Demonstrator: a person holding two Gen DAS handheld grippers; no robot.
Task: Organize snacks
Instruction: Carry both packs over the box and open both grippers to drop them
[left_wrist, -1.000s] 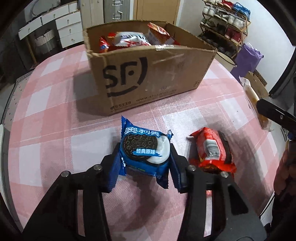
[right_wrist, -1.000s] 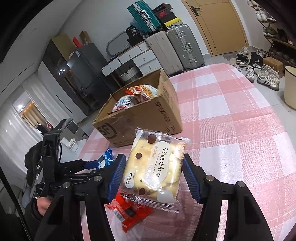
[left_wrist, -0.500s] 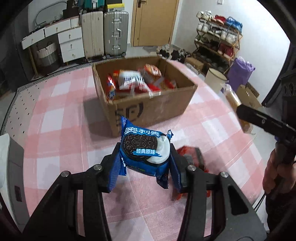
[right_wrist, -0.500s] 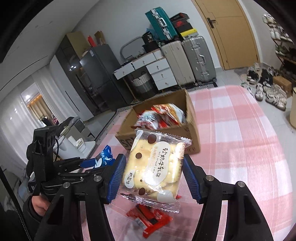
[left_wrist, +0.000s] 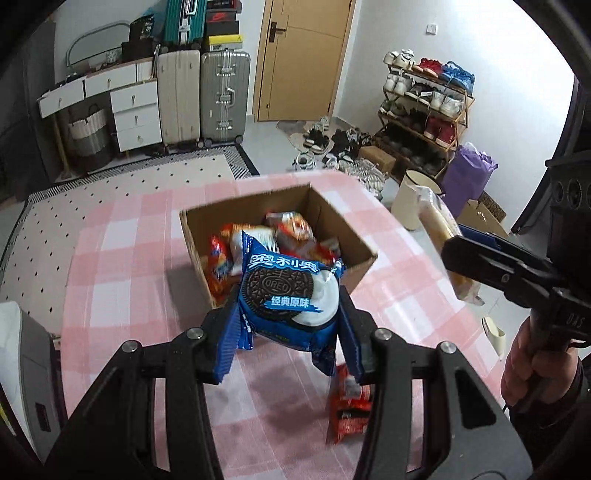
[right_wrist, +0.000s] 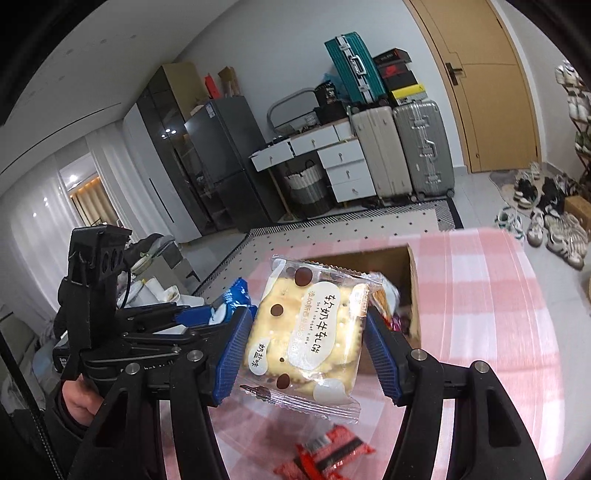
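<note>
Left wrist view: the left gripper (left_wrist: 288, 325) clamps a blue Oreo packet (left_wrist: 290, 295); the right gripper (right_wrist: 306, 350) clamps a clear cracker packet (right_wrist: 306, 332), cream with brown dots.

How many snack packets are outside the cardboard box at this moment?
3: the blue Oreo packet in the left hand-held gripper, the cracker packet in the right hand-held gripper, and a red packet lying on the table.
</note>
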